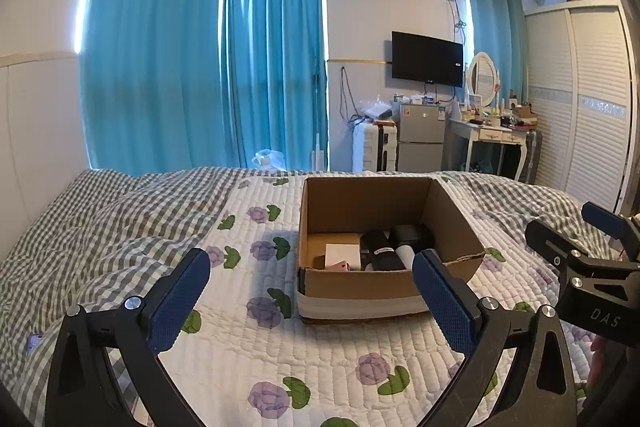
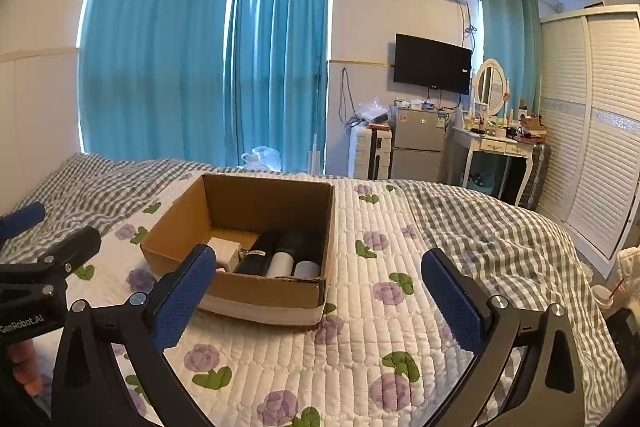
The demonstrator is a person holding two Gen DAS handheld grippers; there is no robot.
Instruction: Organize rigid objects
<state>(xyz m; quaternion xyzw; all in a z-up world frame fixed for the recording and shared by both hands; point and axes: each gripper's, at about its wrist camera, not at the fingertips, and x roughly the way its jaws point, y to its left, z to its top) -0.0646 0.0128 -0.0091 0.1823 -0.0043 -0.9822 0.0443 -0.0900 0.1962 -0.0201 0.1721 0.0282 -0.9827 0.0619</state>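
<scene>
- The left gripper (image 1: pixel 311 301) hovered over the bed (image 1: pixel 248 355) with its jaws spread wide and nothing between them; the cardboard box (image 1: pixel 360 287) sat just ahead, seen partly through the gap.
- The right gripper (image 2: pixel 320 303) was likewise released and empty, hanging above the flowered quilt (image 2: pixel 360 347) with the box ahead and to its left.
- The box rested on the quilt, open at the top, with a pale band along the base of its near wall.
- Inside, along the near side, lay a black cylinder (image 2: pixel 256 257) on its side, a second dark cylinder with a white end (image 2: pixel 282 261) touching it, and a third with a greyish end (image 2: pixel 307 267) against the right wall.
- A small white box (image 2: pixel 224 249) lay in the left part, beside the black cylinder; behind it the brown floor of the box was bare.
- No loose item could be seen on the quilt outside the box, so the sorting appeared largely done, or the remaining things lay out of view.
- The cylinders looked hard and smooth, probably light to moderate in weight; being round, they would likely roll or slip, so a grasp across the middle of the body, square to the axis, seemed safest.
- The white box looked stiff and light; its flat opposite faces offered the better hold.
- The cardboard walls would probably flex if pinched, and the soft quilt gave an unsteady base, so pushing on the box could shift it.
</scene>
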